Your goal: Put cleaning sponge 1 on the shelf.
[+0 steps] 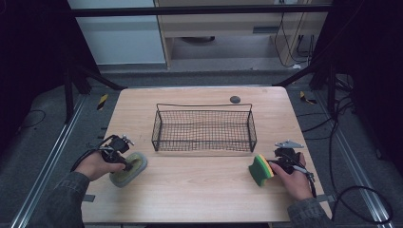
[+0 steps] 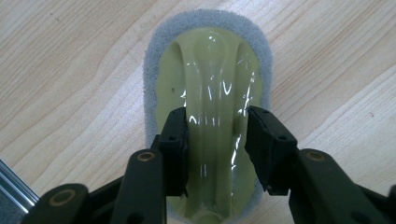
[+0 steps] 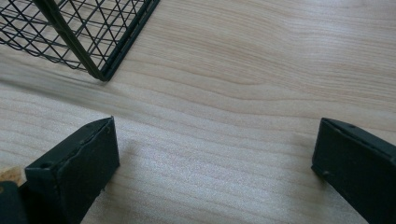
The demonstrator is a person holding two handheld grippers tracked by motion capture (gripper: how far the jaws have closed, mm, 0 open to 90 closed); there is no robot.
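Left hand-held gripper (image 2: 217, 135): jaws pressed on the raised green handle of the scrubbing pad (image 2: 208, 70), which lies flat on the table (image 1: 199, 190). Right hand-held gripper (image 3: 215, 158): jaws wide apart, nothing between them, just beside the green-and-yellow sponge (image 1: 260, 170). Wire basket (image 1: 204, 128) mid-table.

scrubber (image 2: 212, 93): pale green glossy handle on grey pad, flat on table, handle betw left claw (image 2: 217, 140) jaws
sponge (image 1: 260, 170): green/yellow, on edge, just left of right claw (image 1: 278, 166)
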